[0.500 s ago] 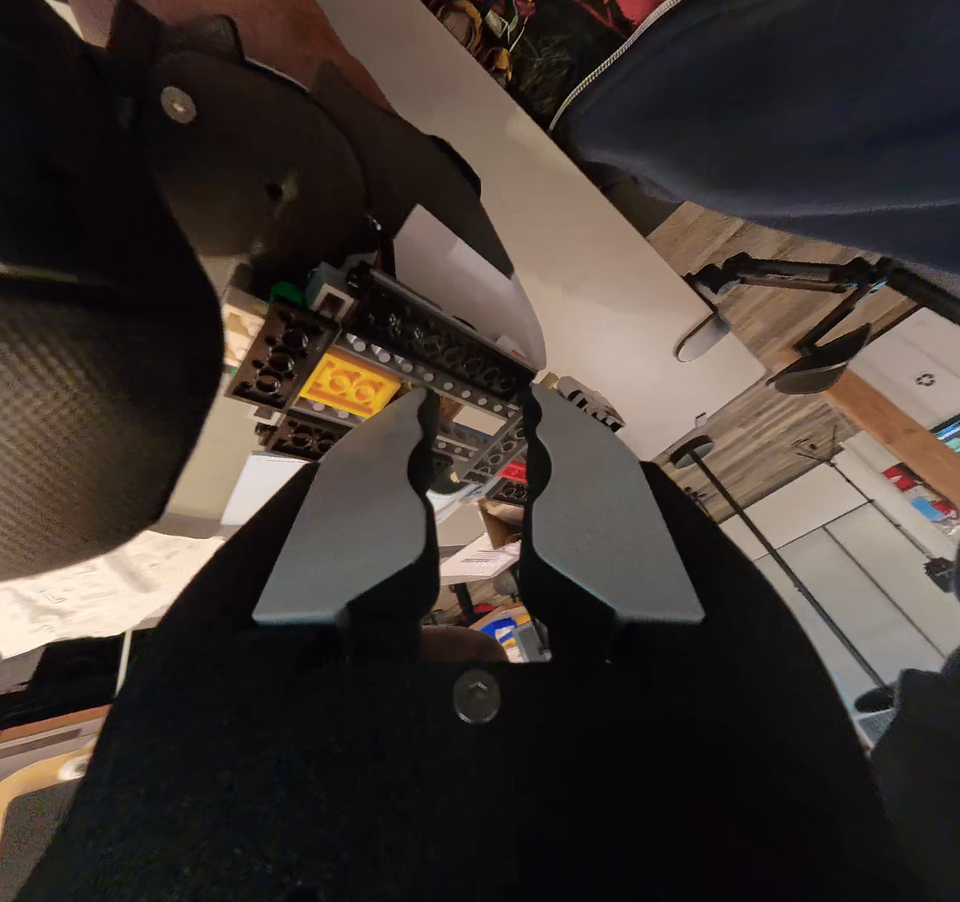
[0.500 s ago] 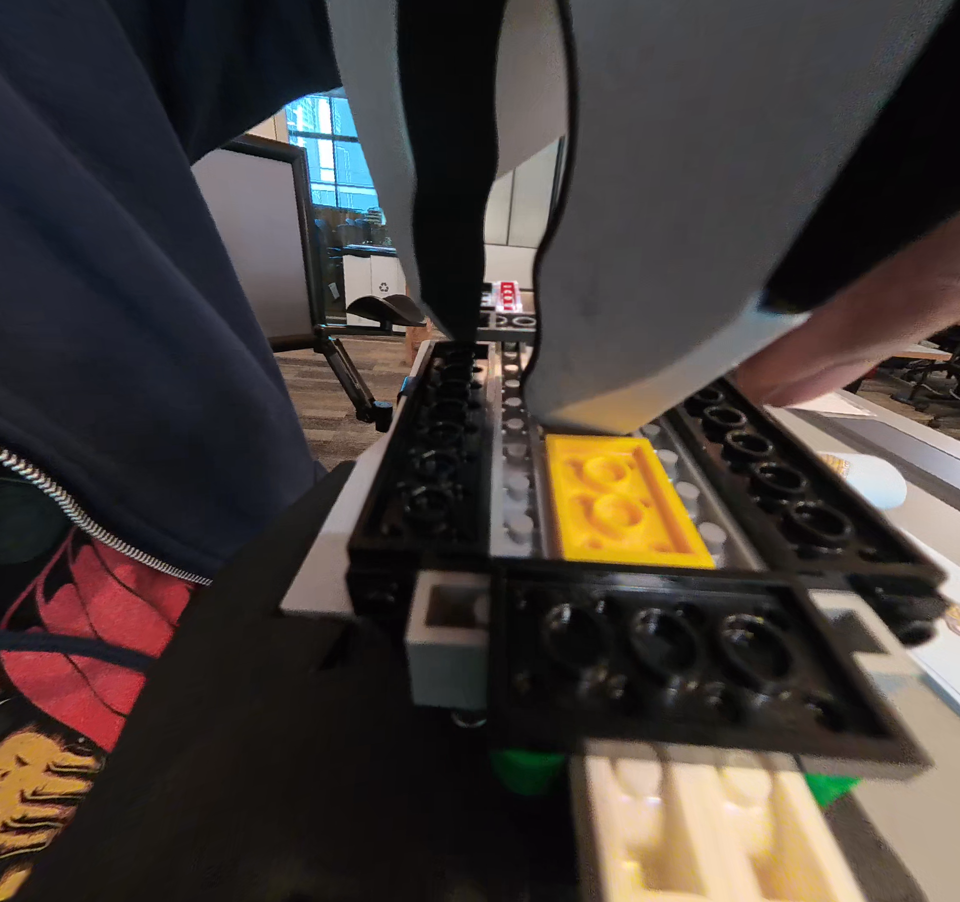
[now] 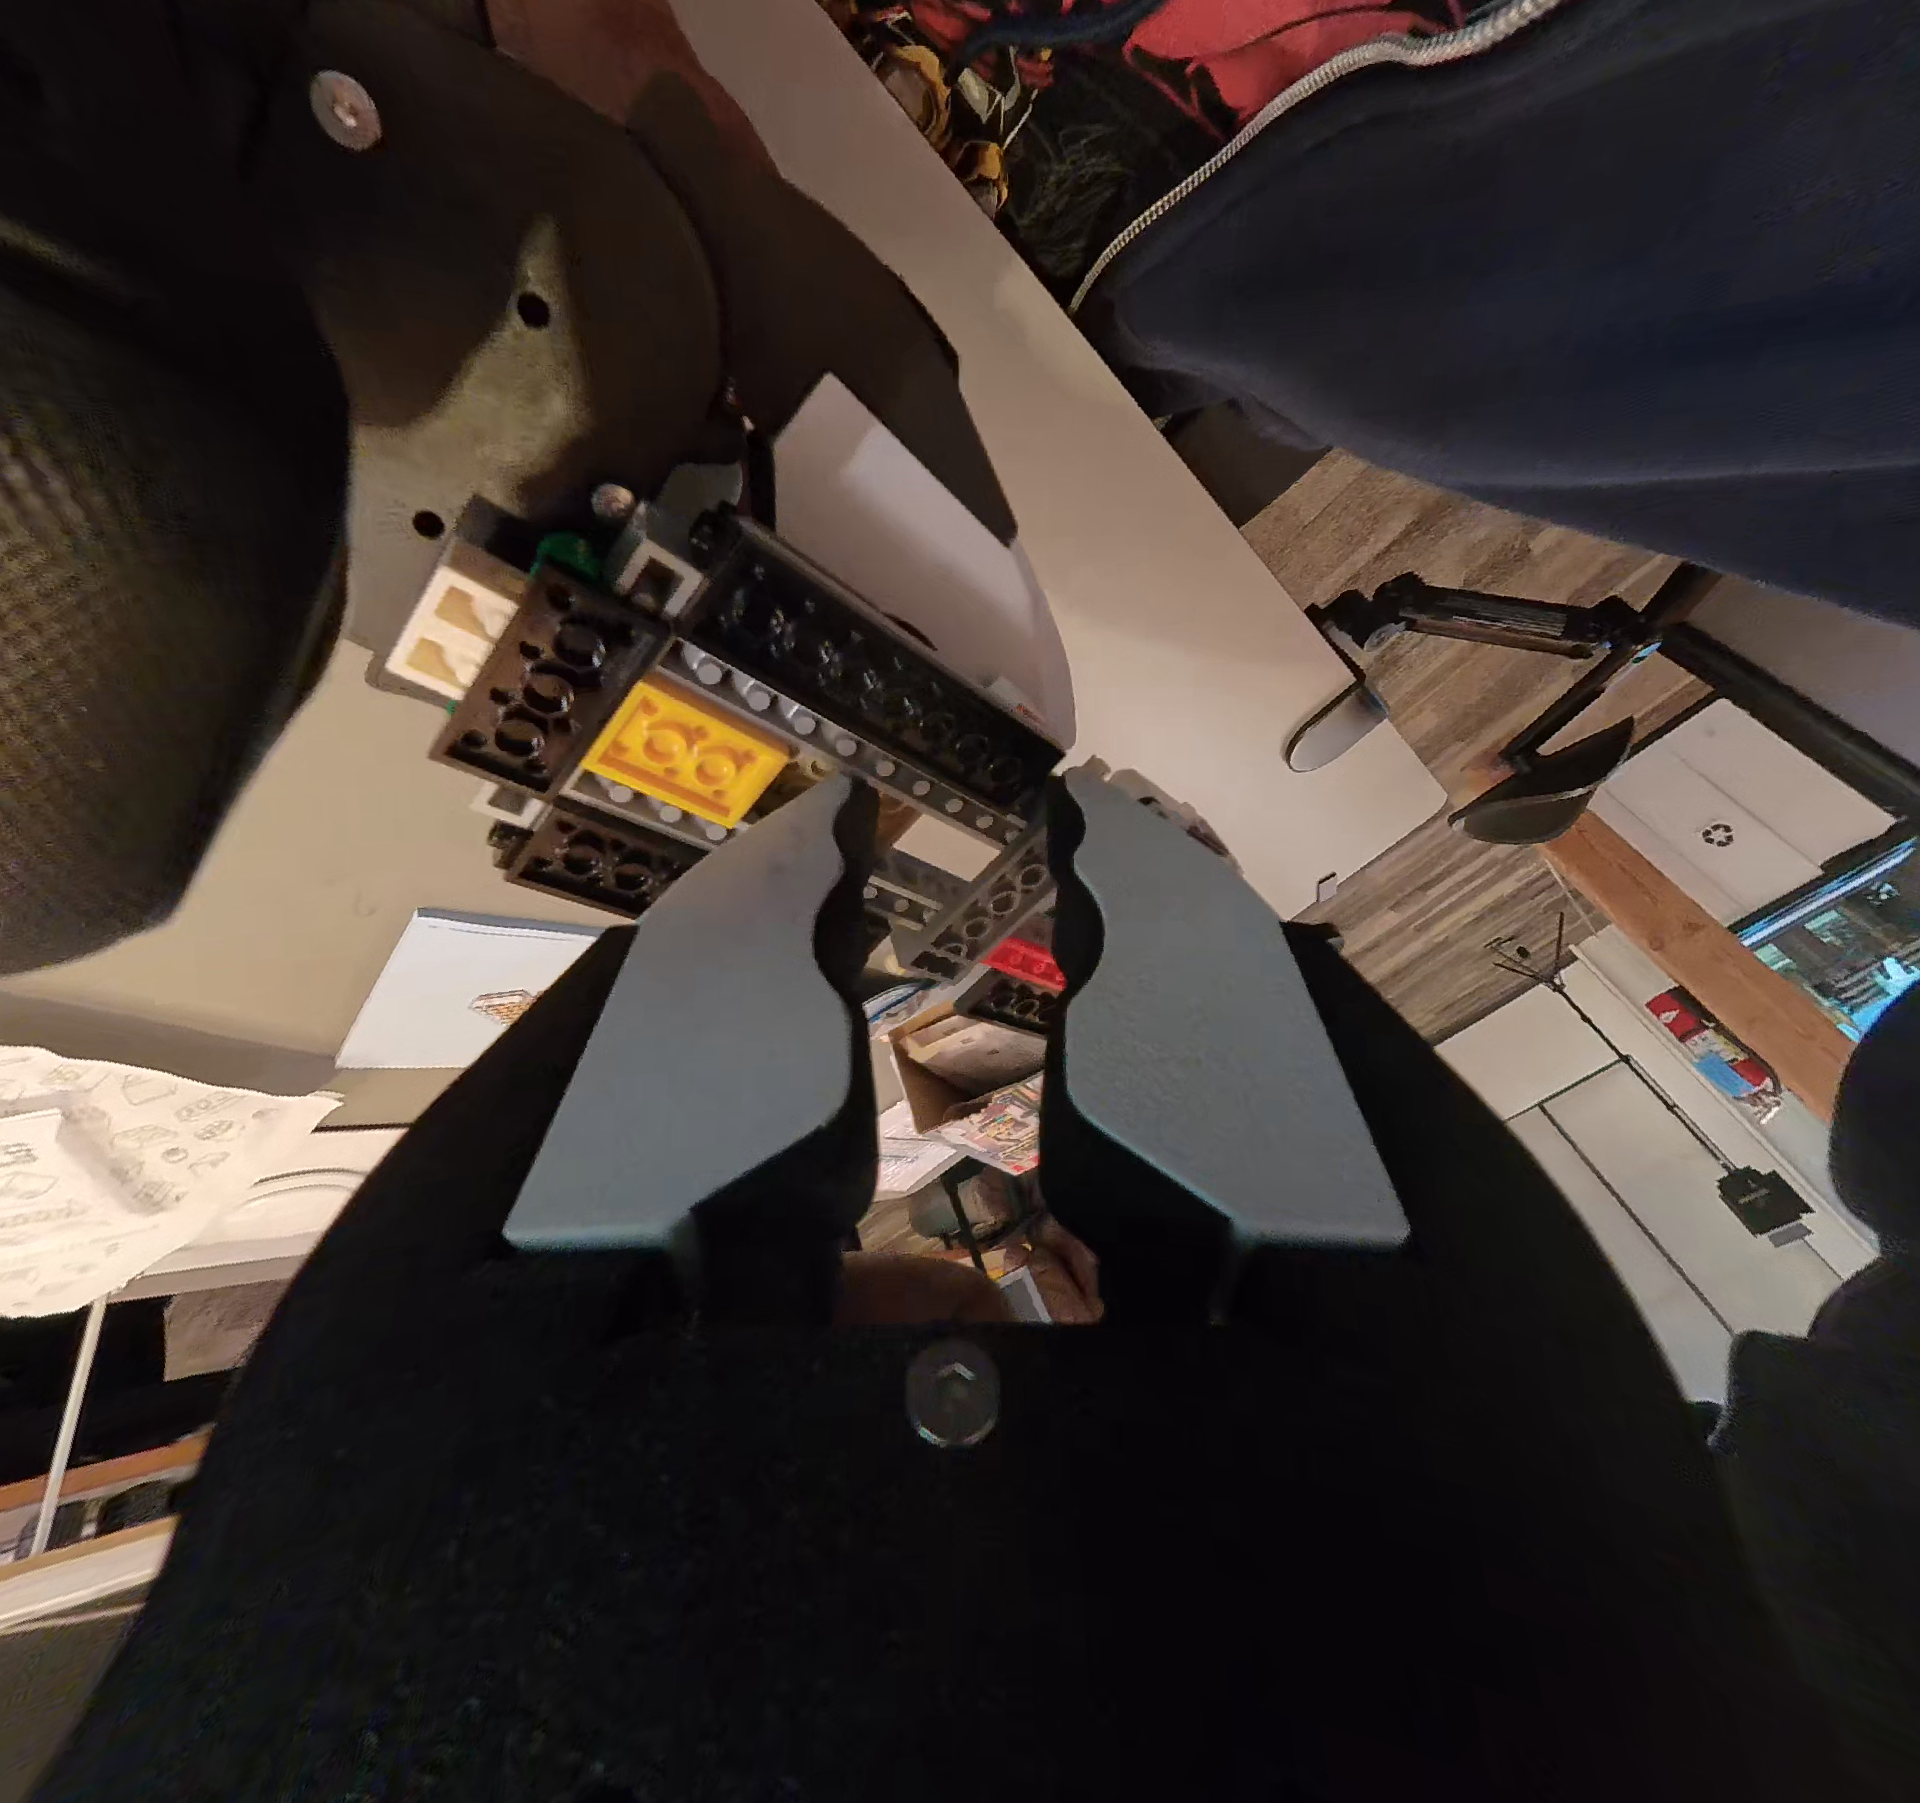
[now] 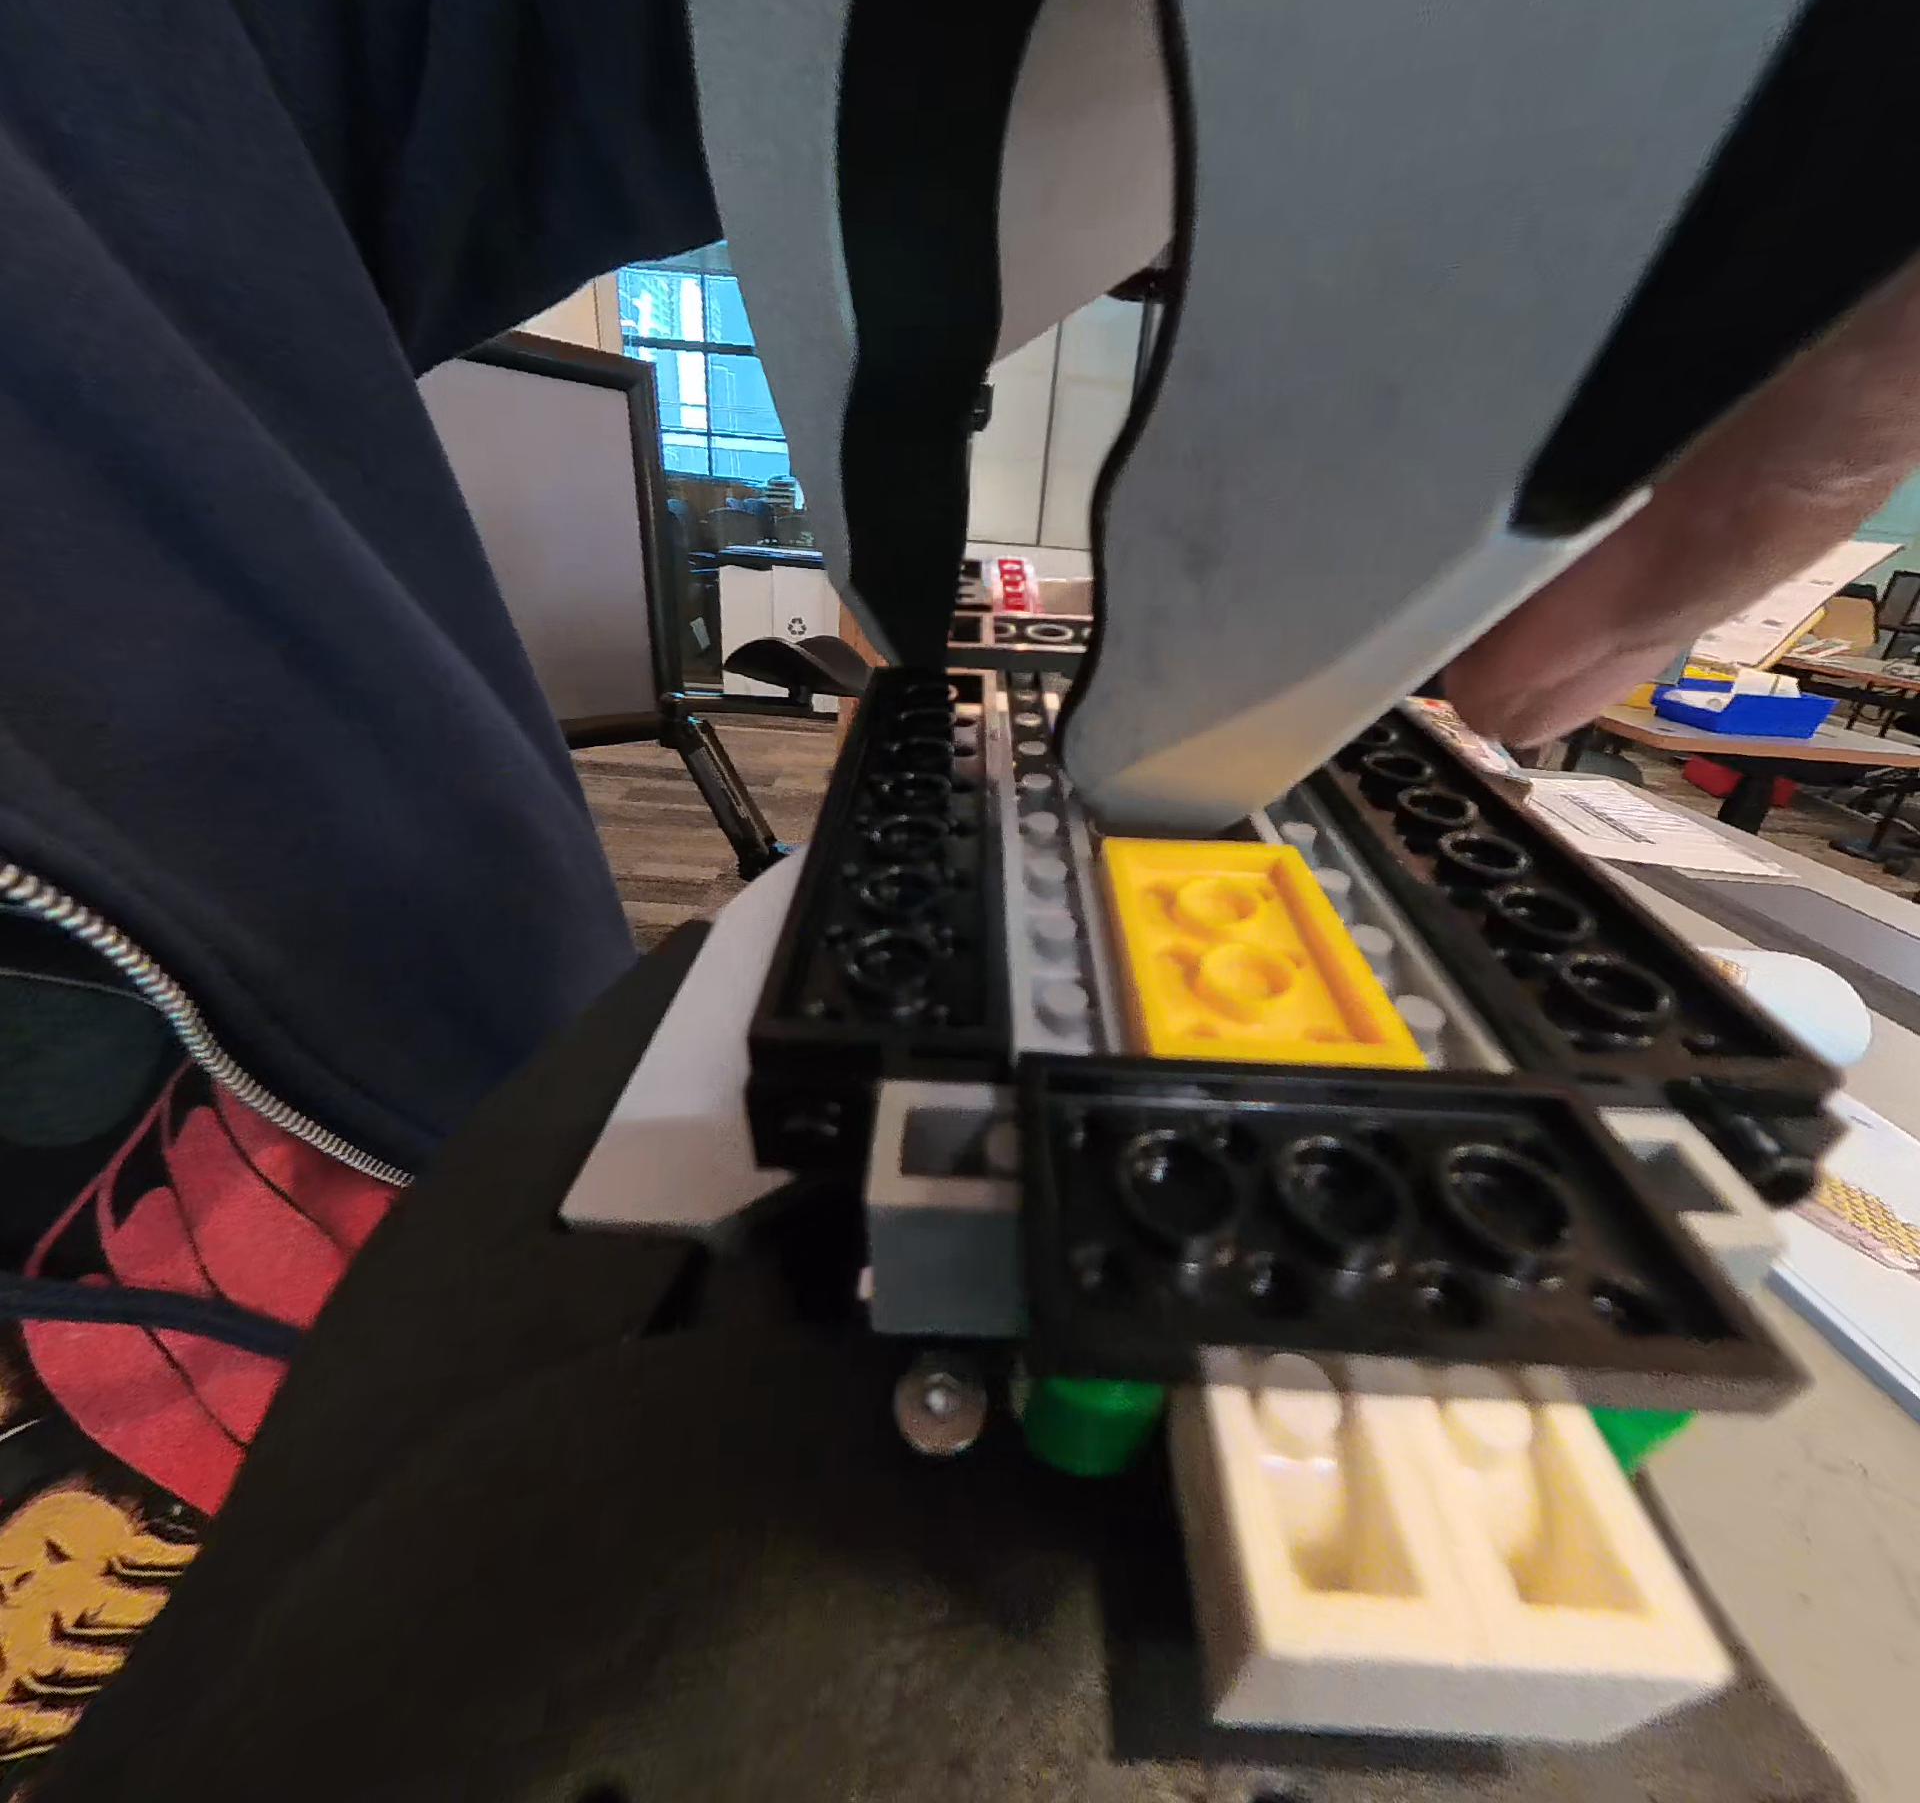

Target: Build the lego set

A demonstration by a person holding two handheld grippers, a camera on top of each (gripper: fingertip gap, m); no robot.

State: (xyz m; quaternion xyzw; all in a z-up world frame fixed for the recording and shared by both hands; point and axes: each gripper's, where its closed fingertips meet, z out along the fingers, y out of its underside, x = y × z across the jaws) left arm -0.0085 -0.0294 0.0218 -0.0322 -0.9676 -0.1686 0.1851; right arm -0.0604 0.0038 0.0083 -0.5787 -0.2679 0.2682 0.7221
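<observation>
In the left wrist view, the left gripper [image 3: 956,797] reaches up from the bottom centre. Its two grey fingers [image 3: 727,974] stand narrowly apart. They pinch the far end of a brick assembly [image 3: 862,683] in mid-frame: one tip sits at the corner of the long black brick, the other over the grey studded strip. A yellow plate [image 3: 681,751] sits in the assembly just left of the tips. The right gripper [image 3: 665,652] comes in from the upper left, one grey finger lying along the assembly's upper side. The pale worktop [image 3: 1143,527] slants behind, and a dark blue jacket [image 3: 1558,299] fills the upper right. A printed sheet [image 3: 125,1182] lies at the left edge.

In the right wrist view, the right gripper [image 4: 1299,953] is spread wide, with the brick assembly [image 4: 1351,1213] clamped across its width. The left-hand finger [image 4: 675,1119] lies flush against the black side brick. The other finger is mostly hidden behind the assembly. The yellow plate [image 4: 1247,953] sits at centre between grey studded strips. A white piece [image 4: 1434,1545] and a green piece [image 4: 1091,1421] show under the near end. The left gripper [image 4: 1013,714] comes down from the top. Its black pad touches the far end of the left black brick, and its other finger rests just behind the yellow plate. A hand [image 4: 1662,610] shows at the right.
</observation>
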